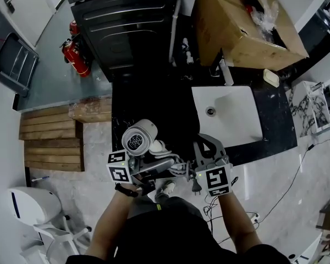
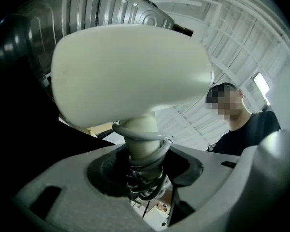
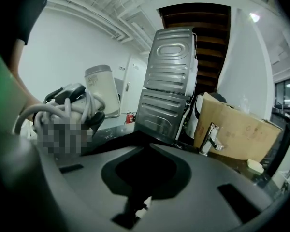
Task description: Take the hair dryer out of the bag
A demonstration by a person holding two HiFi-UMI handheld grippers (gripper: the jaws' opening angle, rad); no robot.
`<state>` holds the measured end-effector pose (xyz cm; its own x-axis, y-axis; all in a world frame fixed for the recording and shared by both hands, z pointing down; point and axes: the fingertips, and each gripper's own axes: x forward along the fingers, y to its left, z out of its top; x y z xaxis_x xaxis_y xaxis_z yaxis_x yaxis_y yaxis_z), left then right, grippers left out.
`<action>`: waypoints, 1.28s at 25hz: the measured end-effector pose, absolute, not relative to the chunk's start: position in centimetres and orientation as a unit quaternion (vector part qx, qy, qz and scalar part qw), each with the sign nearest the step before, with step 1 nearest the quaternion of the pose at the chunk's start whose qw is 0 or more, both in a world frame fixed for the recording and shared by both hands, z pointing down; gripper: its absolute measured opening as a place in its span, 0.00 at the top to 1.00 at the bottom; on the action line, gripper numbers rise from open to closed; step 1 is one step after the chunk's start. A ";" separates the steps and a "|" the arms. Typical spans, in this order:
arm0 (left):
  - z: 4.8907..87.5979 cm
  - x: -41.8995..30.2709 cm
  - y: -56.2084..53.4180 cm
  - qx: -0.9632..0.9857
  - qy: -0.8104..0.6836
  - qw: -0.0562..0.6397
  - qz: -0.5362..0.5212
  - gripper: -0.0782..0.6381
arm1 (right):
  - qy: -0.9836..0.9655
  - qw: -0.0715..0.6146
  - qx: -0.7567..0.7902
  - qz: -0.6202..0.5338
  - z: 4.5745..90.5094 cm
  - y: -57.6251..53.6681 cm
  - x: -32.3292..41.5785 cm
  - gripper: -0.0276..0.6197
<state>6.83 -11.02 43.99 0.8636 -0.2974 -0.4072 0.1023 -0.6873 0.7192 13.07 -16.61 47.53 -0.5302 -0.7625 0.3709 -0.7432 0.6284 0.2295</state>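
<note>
White hair dryer (image 2: 130, 71) pinched in left gripper (image 2: 144, 154) | right gripper (image 3: 142, 153) closed, contents unclear

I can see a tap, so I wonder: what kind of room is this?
Probably a washroom or utility corner: a white sink in a black counter, a tap at its edge, and a red fire extinguisher nearby.
</note>
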 end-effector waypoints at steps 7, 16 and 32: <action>43.2 6.4 -10.9 0.895 -0.059 0.372 -0.241 0.61 | -0.874 0.223 0.432 -0.022 47.4 -16.7 12.9 0.93; 42.9 4.4 -11.7 0.903 -0.084 0.348 -0.237 0.61 | -0.866 0.238 0.439 -0.016 48.0 -16.8 13.4 0.87; 43.6 0.3 -14.7 0.921 -0.180 0.297 -0.176 0.61 | -0.868 0.307 0.387 0.052 51.6 -12.1 13.6 0.63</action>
<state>0.27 -14.73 43.61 0.8738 -0.4352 -0.2172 -0.2264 -0.7591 0.6103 13.62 -12.05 51.65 -0.5118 -0.6396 0.5735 -0.7033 0.6954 0.1479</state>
